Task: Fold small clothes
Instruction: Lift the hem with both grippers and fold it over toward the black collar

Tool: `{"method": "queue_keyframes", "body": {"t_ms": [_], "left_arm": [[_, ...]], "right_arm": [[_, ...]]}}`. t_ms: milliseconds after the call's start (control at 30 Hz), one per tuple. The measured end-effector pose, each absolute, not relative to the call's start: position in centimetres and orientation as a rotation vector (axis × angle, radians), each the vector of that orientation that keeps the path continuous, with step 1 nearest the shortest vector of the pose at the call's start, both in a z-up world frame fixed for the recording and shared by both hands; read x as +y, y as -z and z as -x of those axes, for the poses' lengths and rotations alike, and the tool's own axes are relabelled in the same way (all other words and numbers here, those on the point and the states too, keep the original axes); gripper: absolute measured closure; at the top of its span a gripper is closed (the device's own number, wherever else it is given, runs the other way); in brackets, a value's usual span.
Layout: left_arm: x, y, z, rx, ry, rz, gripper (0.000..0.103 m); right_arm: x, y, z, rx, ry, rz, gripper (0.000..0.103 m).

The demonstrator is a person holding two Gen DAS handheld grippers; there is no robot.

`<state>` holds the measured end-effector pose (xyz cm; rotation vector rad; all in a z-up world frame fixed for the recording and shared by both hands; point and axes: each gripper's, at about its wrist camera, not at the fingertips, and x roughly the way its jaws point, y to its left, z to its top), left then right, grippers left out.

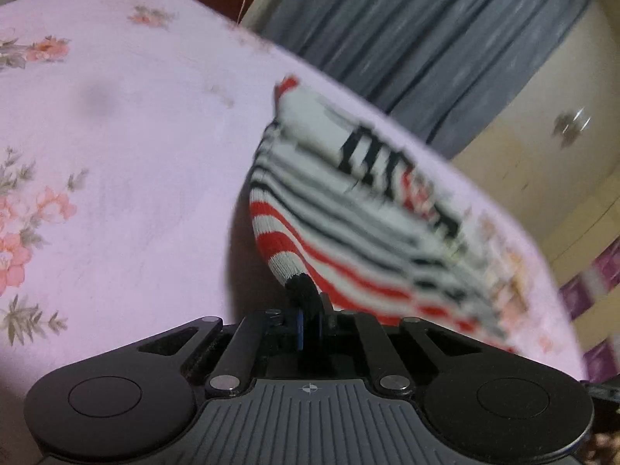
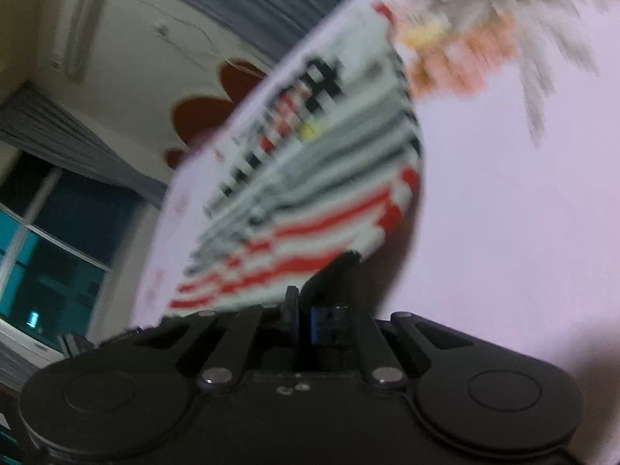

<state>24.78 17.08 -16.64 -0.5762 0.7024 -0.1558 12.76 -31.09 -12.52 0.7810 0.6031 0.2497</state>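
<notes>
Both views blurred, both grippers low over the pink floral sheet (image 1: pixel 116 201) of a bed. Striped knit top (image 1: pixel 348 213), red, white and black, lying on the sheet.

Left gripper (image 1: pixel 308 310): jaws together, clamped on a black-edged corner of the top. From that pinch, cloth running off toward 1 o'clock, long axis slanting up and right, far red tip near 12 o'clock. Bare sheet filling everything from 9 to 11 o'clock.

Right gripper (image 2: pixel 306 310): jaws together too, a dark flap caught at the tips, looking like the black hem of the top (image 2: pixel 310 178), though blur forbids certainty. From here, cloth spreading toward 11 o'clock, stripes slanting up to the right, open sheet from 1 to 3 o'clock.

Reading of it: two near corners pinched, one per gripper, each equally close to its own corner, garment stretching away from both. Fold probably calls for lifting that near edge and carrying it over toward the far red end, along the long axis. Curtain (image 1: pixel 426 31) behind, well apart.
</notes>
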Motion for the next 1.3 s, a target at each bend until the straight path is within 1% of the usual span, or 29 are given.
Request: {"method": "queue_keyframes", "body": {"t_ms": [167,333,533,700,767,800,833,867,900,933,967,1000,1067,1100,1133,1167,1200,1233,1300], "left_arm": [[18.1,14.9,-28.9,0.628,0.174,0.691,0.097],[18.6,12.9,-37.3,0.557,0.190,0.793,0.097],[17.4,12.1,-49.4,0.619,0.192,0.761,0.097],[17.0,14.8,-58.7,0.776,0.111,0.756,0.097],[17.3,16.1,-60.8,0.772,0.116,0.816,0.097],[17.7,16.8,-61.3,0.760,0.129,0.874,0.097],[18.1,17.1,-61.7,0.744,0.150,0.918,0.094],[18.2,17.3,-61.9,0.727,0.169,0.936,0.088],[18.3,17.1,-61.8,0.694,0.176,0.927,0.066],[18.4,16.7,-61.4,0.660,0.165,0.897,0.036],[18.4,16.2,-61.1,0.636,0.148,0.868,0.030],[18.7,15.7,-60.6,0.601,0.151,0.835,0.028],[18.6,14.7,-60.3,0.602,0.166,0.700,0.028],[18.3,14.2,-60.3,0.626,0.167,0.597,0.031],[17.8,13.9,-60.4,0.653,0.177,0.492,0.046],[17.0,13.6,-60.5,0.682,0.187,0.381,0.054],[16.2,13.6,-60.6,0.709,0.194,0.279,0.059],[15.3,13.5,-60.6,0.728,0.214,0.198,0.059],[13.5,13.7,-61.5,0.772,0.243,0.090,0.059]], "right_arm": [[-32.3,9.1,-16.0,0.534,-0.244,-0.736,0.098],[-34.9,5.2,-21.9,0.444,-0.181,-0.763,0.098],[-38.7,3.2,-32.3,0.432,-0.134,-0.832,0.098],[-42.1,5.9,-40.8,0.514,-0.066,-0.971,0.097],[-43.2,7.7,-43.8,0.552,-0.076,-1.037,0.089],[-43.7,8.5,-44.7,0.547,-0.067,-1.060,0.072],[-44.2,8.9,-45.2,0.528,-0.027,-1.075,0.052],[-44.6,9.0,-45.3,0.497,0.012,-1.073,0.045],[-44.7,8.8,-45.1,0.466,0.022,-1.050,0.045],[-44.6,8.5,-45.0,0.459,0.021,-1.016,0.046],[-44.5,8.0,-44.7,0.453,0.010,-0.983,0.047],[-44.2,7.6,-44.1,0.437,0.000,-0.947,0.048],[-43.3,6.4,-42.5,0.406,0.012,-0.832,0.048],[-42.8,6.0,-41.8,0.402,0.005,-0.774,0.048],[-42.3,5.8,-41.3,0.411,0.000,-0.704,0.051],[-41.5,5.5,-40.8,0.441,0.008,-0.608,0.054],[-40.8,5.5,-40.7,0.479,0.009,-0.520,0.059],[-40.1,5.6,-40.8,0.526,0.010,-0.434,0.064],[-38.0,6.2,-41.4,0.621,-0.022,-0.257,0.065]]}}
